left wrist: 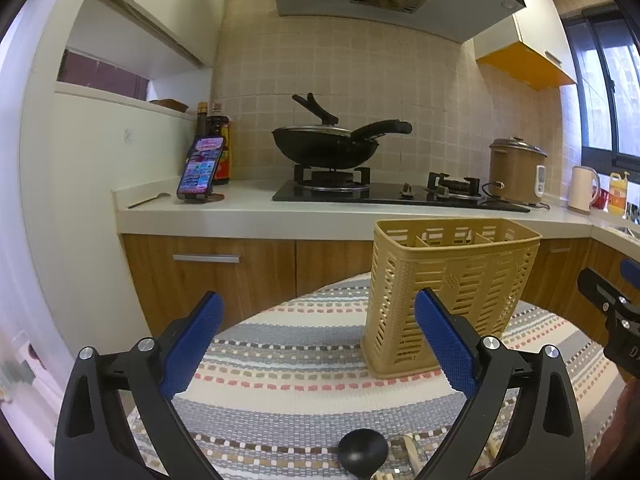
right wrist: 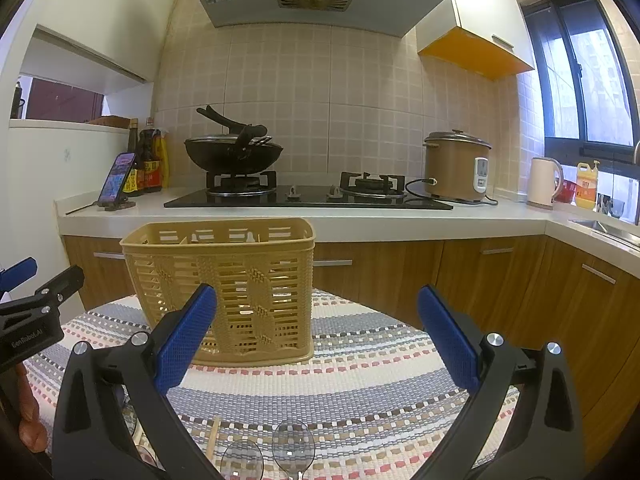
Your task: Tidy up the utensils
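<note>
A tan slotted utensil caddy [left wrist: 452, 292] [right wrist: 224, 284] stands upright on a striped woven mat [left wrist: 288, 364] [right wrist: 360, 376]. My left gripper [left wrist: 320, 340] is open and empty, with the caddy just beyond its right finger. A black ladle bowl [left wrist: 362, 450] lies on the mat at the bottom of the left wrist view. My right gripper [right wrist: 318, 336] is open too, holding nothing, and the caddy stands behind its left finger. Two clear spoons [right wrist: 294, 446] and a wooden chopstick [right wrist: 213, 438] lie on the mat near the bottom edge of the right wrist view.
Behind the mat runs a white counter [left wrist: 248, 208] [right wrist: 360, 216] with a gas hob, a black wok [left wrist: 326, 142] [right wrist: 234, 154], a rice cooker [right wrist: 456, 166], a phone on a stand [left wrist: 200, 170], sauce bottles and a kettle [right wrist: 542, 182]. Wooden cabinets stand below.
</note>
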Motion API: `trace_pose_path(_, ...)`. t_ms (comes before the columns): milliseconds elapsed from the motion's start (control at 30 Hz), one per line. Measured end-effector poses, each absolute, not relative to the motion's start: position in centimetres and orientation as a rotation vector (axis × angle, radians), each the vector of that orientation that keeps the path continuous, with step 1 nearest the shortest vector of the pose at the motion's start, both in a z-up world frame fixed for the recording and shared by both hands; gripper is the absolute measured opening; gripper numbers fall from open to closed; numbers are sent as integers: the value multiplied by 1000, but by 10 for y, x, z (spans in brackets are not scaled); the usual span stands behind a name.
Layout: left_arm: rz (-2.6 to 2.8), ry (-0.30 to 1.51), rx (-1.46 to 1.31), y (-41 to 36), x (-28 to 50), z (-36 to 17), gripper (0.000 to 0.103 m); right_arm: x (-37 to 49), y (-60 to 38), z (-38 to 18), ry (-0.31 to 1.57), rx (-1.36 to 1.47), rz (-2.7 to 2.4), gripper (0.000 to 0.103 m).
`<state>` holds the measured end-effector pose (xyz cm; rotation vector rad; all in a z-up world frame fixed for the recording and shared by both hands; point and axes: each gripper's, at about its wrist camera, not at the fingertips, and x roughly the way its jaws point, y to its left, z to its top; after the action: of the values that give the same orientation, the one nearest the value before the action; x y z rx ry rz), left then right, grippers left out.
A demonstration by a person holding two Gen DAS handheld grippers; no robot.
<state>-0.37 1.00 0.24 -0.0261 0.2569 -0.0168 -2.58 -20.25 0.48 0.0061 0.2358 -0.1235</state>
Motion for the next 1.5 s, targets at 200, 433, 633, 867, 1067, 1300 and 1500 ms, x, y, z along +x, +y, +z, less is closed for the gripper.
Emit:
trace_pose_path(200, -21, 249, -30, 10, -5, 3, 93, -25, -199, 4, 236, -1, -123, 96)
trace_pose_path(433, -28, 249, -36, 11, -6, 3, 93, -25, -198, 4, 233, -6, -117, 96)
trace_pose_path(633, -28, 249, -39, 11, -6, 3, 93, -26, -199, 4, 229, -3, -122, 96)
trace_pose_path(867, -31, 245, -26, 7, -5, 3, 93, -26, -200, 4, 228, -6, -121, 96)
trace_pose_path(1067, -32, 246, -24, 7, -5, 3, 93, -26, -199, 3, 230, -6, -119, 96)
trace_pose_path(1300, -29, 243, -23, 6, -6, 3, 93, -26, -198, 3, 229, -7, -120, 96)
trace_pose_path(1500, -27, 243, -23, 6, -5, 3, 93, -26, -199, 3, 229, -4, -117, 96)
